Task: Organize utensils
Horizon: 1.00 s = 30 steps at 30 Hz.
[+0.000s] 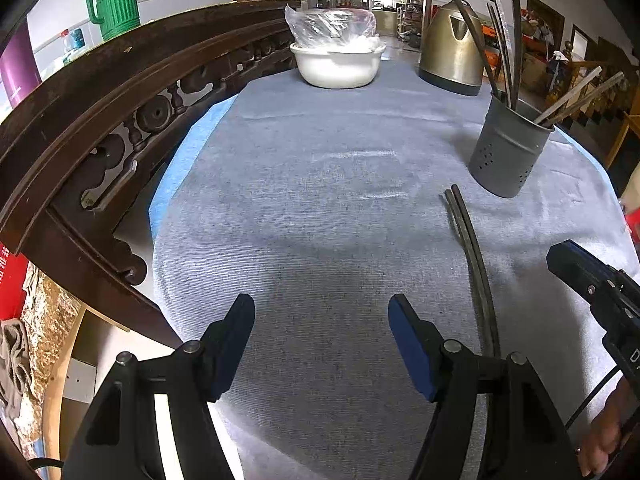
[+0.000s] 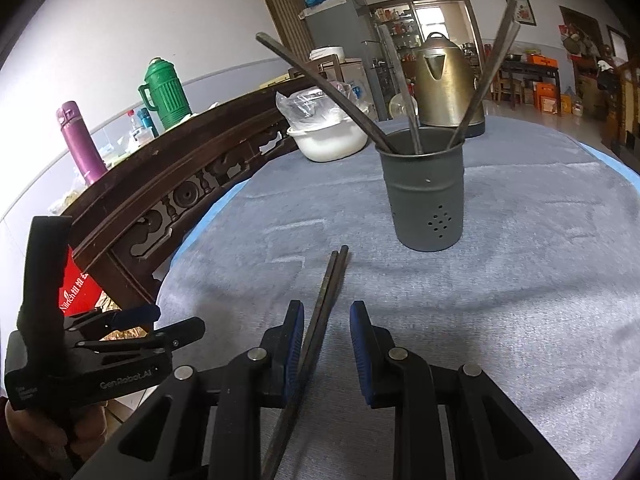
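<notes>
Nearest, the right gripper point(image 2: 326, 354) straddles a pair of dark chopsticks point(image 2: 326, 292) lying on the grey cloth point(image 2: 500, 300) – fingers narrowly spread, not yet pinching, likely lining up a pick. The left gripper point(image 1: 322, 344) hovers beside them, fingers wide and empty. Just beyond the chopsticks' tips stands the grey holder point(image 2: 424, 196) – already holding several others.

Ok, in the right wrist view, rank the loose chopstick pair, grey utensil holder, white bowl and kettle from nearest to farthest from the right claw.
1. Loose chopstick pair: lying on the cloth, running between the right claw's fingers.
2. Grey utensil holder: straight ahead, slightly right.
3. White bowl and kettle: at the table's far end, bowl left, kettle right; too close to call.
</notes>
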{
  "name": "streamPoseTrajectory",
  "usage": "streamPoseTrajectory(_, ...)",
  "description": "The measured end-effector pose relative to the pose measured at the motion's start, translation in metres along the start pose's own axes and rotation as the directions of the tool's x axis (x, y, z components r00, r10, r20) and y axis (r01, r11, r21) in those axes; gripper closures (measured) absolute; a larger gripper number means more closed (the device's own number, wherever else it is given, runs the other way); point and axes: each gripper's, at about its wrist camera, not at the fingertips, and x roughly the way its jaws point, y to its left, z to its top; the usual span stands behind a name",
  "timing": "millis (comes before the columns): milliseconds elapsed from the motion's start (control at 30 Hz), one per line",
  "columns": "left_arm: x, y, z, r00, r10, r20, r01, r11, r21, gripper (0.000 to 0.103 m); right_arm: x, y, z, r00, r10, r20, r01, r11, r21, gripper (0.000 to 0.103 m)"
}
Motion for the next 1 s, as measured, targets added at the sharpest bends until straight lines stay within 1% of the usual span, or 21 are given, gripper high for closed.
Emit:
streamPoseTrajectory(267, 0.002, -0.009, 0.005, 1.0, -0.009, -0.008, 0.01, 1.0, 0.023, 0.033, 0.004, 0.001, 0.004, 1.0, -0.006, -0.003, 0.006, 1.0, 0.0, 0.076)
streamPoseTrajectory(700, 0.018, -0.025, 0.018, 0.999, -0.021, -0.037, 0.024, 0.997, 0.069, 0.033, 0.018, -0.012, 0.013, 1.0, -0.013, -0.016, 0.014, 0.999, 0.039, 0.076)
streamPoseTrajectory(1000, 0.028, -0.021, 0.026, 0.998, -0.016, -0.056, 0.02, 0.998, 0.067, 0.033, 0.034, -0.014, 0.02, 0.999, 0.013, -0.047, -0.01, 0.997, 0.072, 0.076)
